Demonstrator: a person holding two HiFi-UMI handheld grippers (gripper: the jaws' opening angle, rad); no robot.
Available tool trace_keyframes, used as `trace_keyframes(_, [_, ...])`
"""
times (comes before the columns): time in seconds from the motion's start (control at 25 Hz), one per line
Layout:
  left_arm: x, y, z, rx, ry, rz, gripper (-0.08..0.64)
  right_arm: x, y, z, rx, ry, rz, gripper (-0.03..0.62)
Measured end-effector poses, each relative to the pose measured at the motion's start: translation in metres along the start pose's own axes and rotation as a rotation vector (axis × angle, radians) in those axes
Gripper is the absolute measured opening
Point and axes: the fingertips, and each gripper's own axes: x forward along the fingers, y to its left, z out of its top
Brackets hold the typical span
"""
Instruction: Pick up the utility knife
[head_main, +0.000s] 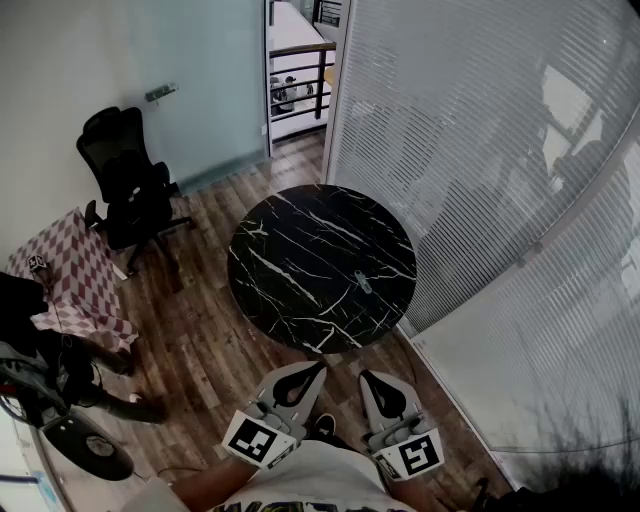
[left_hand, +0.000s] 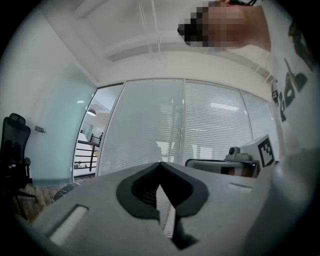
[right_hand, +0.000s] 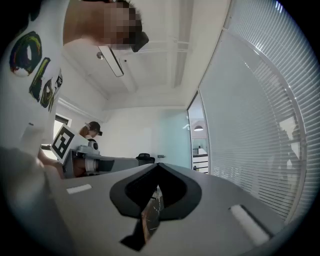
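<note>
Both claws closed and empty, knife not picked up

- utility knife (head_main: 363, 283): small, lying flat on the round black marble table (head_main: 290, 240), on the right part of the top in the head view, nearer the person's edge than the far one. Nothing else visible on the top
- left gripper (left_hand: 160, 163): jaw tips meet in its own view, nothing clamped; only a thin slit behind the tips, blinds showing through it
- right gripper (right_hand: 159, 164): same, tips pressed together, nothing in them; a sliver of the marble top shows through the slit
- in the head view both grippers sit at the bottom of frame, side by side, close to the person's white shirt (head_main: 310, 480), tips aimed toward the table's near edge. They hang over the wood floor (head_main: 200, 350), not over the tabletop, and are well apart from the knife
- each gripper view catches the other gripper off to its side, marker cube visible
- surroundings: wall of blinds (head_main: 480, 150) right of the table, black office chair (head_main: 125, 180) at left, checked cloth (head_main: 75, 270) near it, frosted glass panel (head_main: 200, 90) at the back

Knife's blade state too small to tell
</note>
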Motion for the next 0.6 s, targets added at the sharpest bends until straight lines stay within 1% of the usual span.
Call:
trace_keyframes(0.24, [0.015, -0.005, -0.003, -0.009, 0.01, 0.007, 0.005, -0.005, -0.016, 0.0, 0.0, -0.005, -0.001, 0.002])
trace_keyframes(0.48, [0.034, -0.019, -0.007, -0.01, 0.016, 0.014, 0.005, -0.017, -0.031, 0.004, 0.029, -0.03, 0.034, 0.003])
trace_keyframes(0.6, [0.044, -0.027, -0.011, -0.014, 0.018, 0.018, 0.005, -0.023, -0.042, 0.003, 0.024, -0.023, 0.039, 0.003])
